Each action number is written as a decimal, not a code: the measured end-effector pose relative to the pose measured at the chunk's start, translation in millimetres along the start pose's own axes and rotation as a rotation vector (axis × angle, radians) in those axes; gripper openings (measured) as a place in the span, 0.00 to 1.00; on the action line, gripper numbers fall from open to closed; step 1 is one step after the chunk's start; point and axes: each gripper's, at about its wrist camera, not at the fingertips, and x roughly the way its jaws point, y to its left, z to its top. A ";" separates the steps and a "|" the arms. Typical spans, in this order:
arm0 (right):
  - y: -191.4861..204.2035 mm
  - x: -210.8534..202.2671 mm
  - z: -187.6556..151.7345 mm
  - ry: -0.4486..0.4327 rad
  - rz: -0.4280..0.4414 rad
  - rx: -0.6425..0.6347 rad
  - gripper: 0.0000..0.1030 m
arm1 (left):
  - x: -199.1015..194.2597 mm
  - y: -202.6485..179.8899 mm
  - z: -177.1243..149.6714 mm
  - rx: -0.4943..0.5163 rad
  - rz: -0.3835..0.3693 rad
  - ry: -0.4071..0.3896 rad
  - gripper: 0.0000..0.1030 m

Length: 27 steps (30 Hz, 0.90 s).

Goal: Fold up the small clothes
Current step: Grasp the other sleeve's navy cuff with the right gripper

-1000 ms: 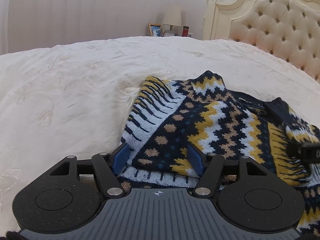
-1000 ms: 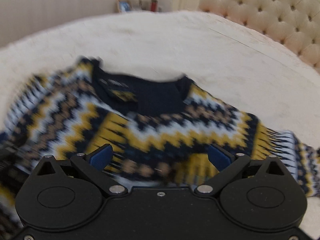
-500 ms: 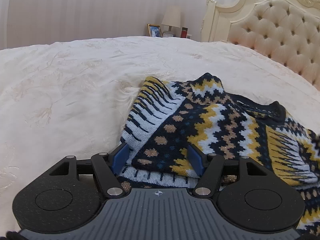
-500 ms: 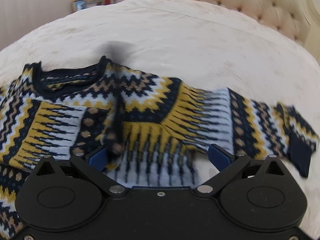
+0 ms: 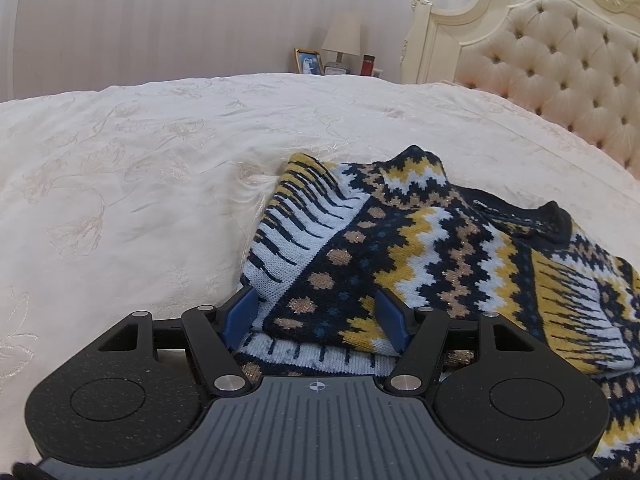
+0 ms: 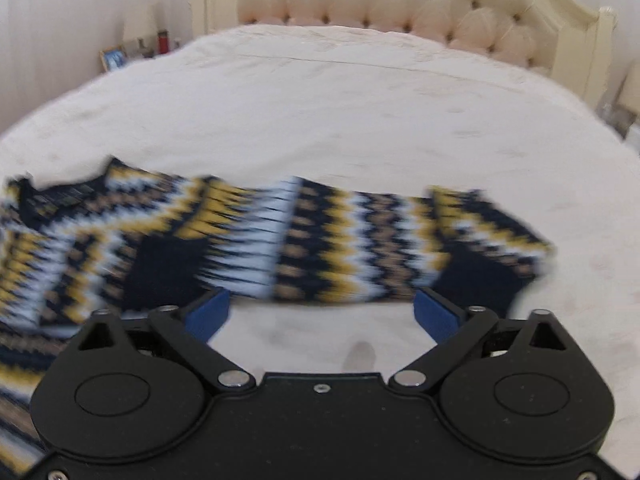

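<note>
The patterned sweater (image 5: 420, 248) lies on the cream bedspread (image 5: 140, 184), one sleeve already folded in at lower centre. The left gripper (image 5: 316, 314) brackets that fold, grip unclear. The right gripper (image 6: 322, 312) — jaws closing on nothing — faces the outstretched sleeve (image 6: 400, 240), not yet folded.

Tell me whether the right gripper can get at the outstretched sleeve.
Probably yes: the right gripper, jaws closing on nothing, faces the sleeve lying flat on the bedspread, nothing between them.

text: none legible | sign: small crosshair mark on left gripper (image 5: 316, 320) body | sweater (image 5: 420, 248) neck label: too small to read
</note>
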 end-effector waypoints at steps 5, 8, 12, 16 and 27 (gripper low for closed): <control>-24.2 8.4 -8.4 0.013 -0.062 -0.009 0.78 | 0.0 -1.0 -0.2 0.006 0.003 0.001 0.62; -31.5 12.7 -12.0 0.009 -0.086 -0.009 0.76 | -0.1 -2.8 -0.3 0.017 0.010 0.001 0.63; -36.1 21.2 -15.6 -0.006 -0.139 -0.004 0.72 | 0.0 -10.1 2.1 0.065 0.021 0.016 0.67; -34.3 31.1 -13.9 -0.014 -0.152 -0.072 0.70 | -8.6 -13.8 15.2 0.079 0.008 0.083 0.67; -76.3 29.6 -3.5 0.004 -0.066 0.020 0.14 | -58.1 -43.1 17.4 0.146 -0.121 0.063 0.68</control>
